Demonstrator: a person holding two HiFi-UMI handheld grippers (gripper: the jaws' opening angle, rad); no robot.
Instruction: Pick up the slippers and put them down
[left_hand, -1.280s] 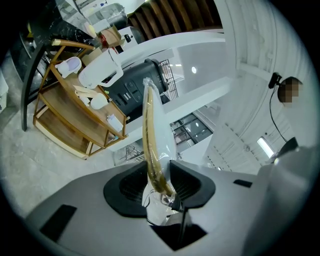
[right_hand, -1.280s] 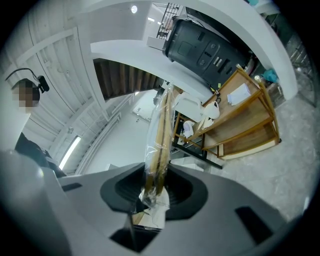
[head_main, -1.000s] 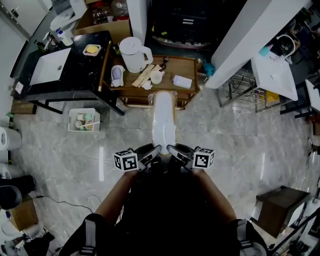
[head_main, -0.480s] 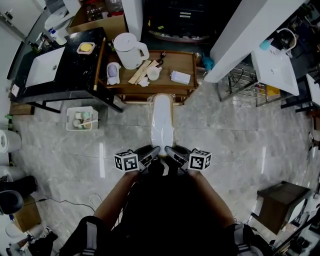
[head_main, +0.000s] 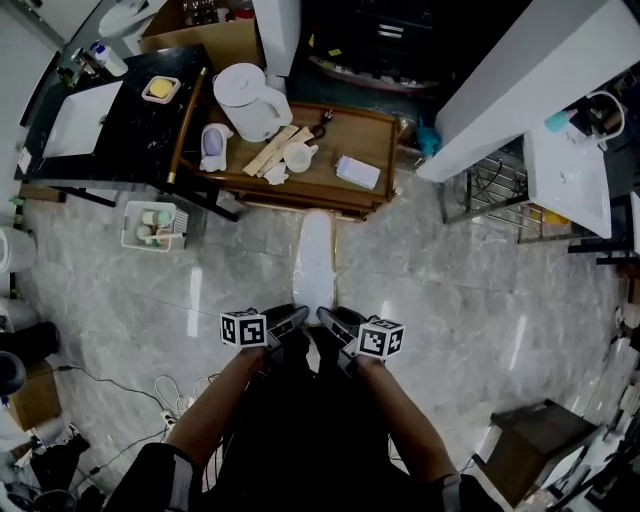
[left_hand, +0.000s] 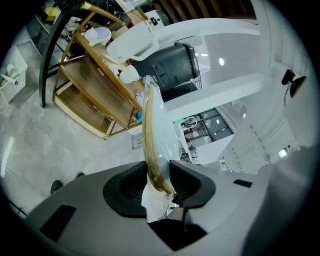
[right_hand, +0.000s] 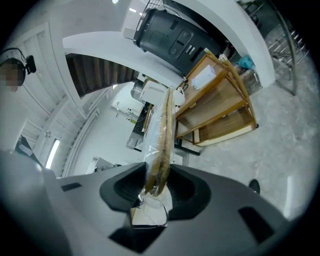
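Note:
A pair of white slippers (head_main: 316, 255) in clear plastic wrap, with tan sole edges, hangs above the marble floor and points toward the wooden table. Both grippers hold its near end. My left gripper (head_main: 291, 319) is shut on the left edge, and my right gripper (head_main: 333, 321) is shut on the right edge. In the left gripper view the slippers (left_hand: 151, 135) stand edge-on, pinched between the dark pads of the left gripper (left_hand: 161, 184). In the right gripper view the slippers (right_hand: 163, 135) rise edge-on from the right gripper (right_hand: 155, 187).
Just beyond the slippers stands a wooden table (head_main: 352, 145) bearing a white kettle (head_main: 243, 100), cups and paper. To the left are a black counter (head_main: 120, 140) and a white basket (head_main: 152, 226). A wire rack (head_main: 500, 200) stands at the right, a dark stool (head_main: 528, 455) at lower right, and cables (head_main: 165, 390) at lower left.
Both grippers have sunk toward the floor together, carrying the slippers, which now look smaller and farther from the head. The grip is unchanged.

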